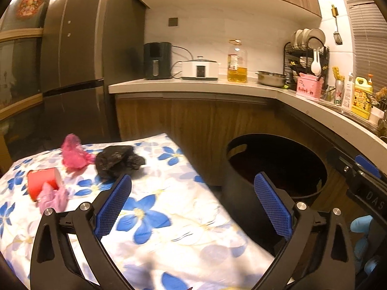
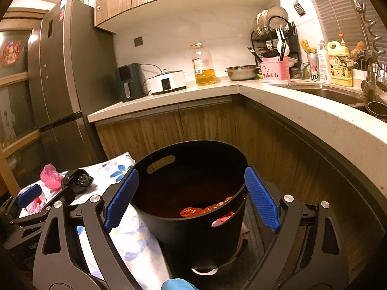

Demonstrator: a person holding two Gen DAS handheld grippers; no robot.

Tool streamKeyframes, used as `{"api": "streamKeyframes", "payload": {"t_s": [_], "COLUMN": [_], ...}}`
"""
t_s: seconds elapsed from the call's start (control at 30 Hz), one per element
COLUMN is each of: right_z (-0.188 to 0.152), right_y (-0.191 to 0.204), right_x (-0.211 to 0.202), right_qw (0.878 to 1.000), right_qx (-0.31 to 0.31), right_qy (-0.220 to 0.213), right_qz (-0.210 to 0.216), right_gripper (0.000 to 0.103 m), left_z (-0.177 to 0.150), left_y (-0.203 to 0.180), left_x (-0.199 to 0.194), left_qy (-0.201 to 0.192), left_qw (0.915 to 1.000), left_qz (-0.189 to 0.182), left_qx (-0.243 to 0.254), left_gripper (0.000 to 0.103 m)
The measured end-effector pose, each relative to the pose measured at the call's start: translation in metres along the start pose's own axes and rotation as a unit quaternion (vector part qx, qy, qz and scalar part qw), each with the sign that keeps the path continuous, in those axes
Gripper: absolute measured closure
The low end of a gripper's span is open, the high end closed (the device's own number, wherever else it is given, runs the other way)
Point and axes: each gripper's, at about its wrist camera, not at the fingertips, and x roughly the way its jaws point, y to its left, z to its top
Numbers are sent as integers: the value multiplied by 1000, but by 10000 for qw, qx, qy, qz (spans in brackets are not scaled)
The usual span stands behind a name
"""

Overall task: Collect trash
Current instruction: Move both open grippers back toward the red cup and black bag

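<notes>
Ahead-left of the empty, spread-open left tool [image 1: 191, 207] lies the black bag [image 1: 118, 160], nearer it than the equally open right tool [image 2: 191, 198] above the bin [image 2: 193, 181].

On the desk [image 1: 169, 217]: cup [image 1: 43, 181] tipped at left, crumpled bags [image 1: 72, 154] behind and right of it. Right of the desk, on the floor: bin [image 2: 193, 193], wrappers [image 2: 205, 209] inside. Behind both: cabinets under a counter [image 2: 169, 96], fridge [image 2: 63, 72] left.
</notes>
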Motion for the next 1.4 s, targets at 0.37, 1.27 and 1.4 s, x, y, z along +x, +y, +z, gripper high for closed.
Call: {"api": "streamKeyframes", "payload": {"t_s": [0.37,1.27,1.4], "right_z": [-15,-42,-46], "right_y": [41,129,142], "right_x": [-21,-28,-20], "right_qw": [9997,9965,9956], "right_qx": [-60,-411,-449], "right_qy": [28,131,168], "right_qz": [229,719,807], "right_gripper": [14,14,14], "left_z": [-7,-38,-42], "left_y": [46,142,158], "left_x": [-28,-42,-35], "left_qy": [-47,20,93], "left_qw": [9986,9890,9855], "left_qz": [496,1321,1513], "left_qx": [-194,-657,-757], "left_gripper": [6,6,6]}}
